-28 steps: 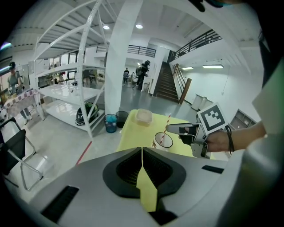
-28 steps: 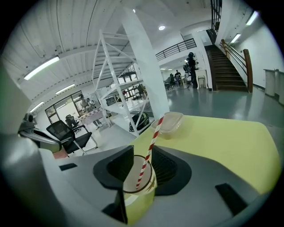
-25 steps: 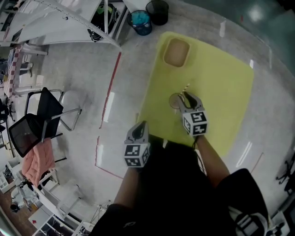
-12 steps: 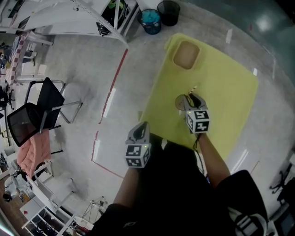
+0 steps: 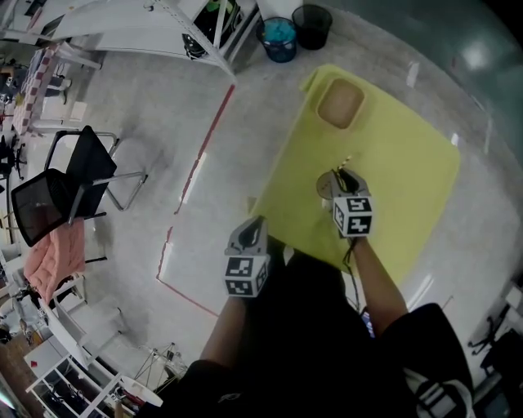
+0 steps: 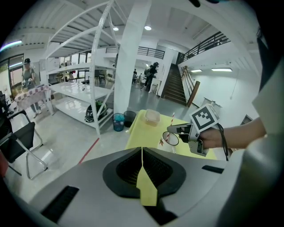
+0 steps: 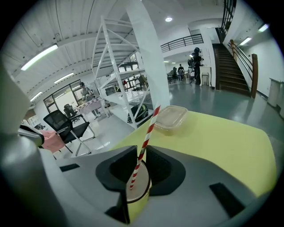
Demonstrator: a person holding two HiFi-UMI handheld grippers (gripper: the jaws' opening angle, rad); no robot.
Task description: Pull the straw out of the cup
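Observation:
A clear cup stands on the yellow table with a red-and-white striped straw leaning out of it. My right gripper hangs over the cup's rim. In the right gripper view the straw rises between the closing jaws, with a little gap still beside it, and the cup lies under them. My left gripper is off the table's near-left edge, shut and empty. The left gripper view shows its jaws meeting, with the cup far ahead.
A lidded plastic container sits at the far end of the table. A blue bin and a black bin stand on the floor beyond it. A black chair and white shelving are at the left.
The right gripper's fingers have drawn closer together around the straw above the cup. Both hands have stayed almost where they were; the head camera has shifted a little.

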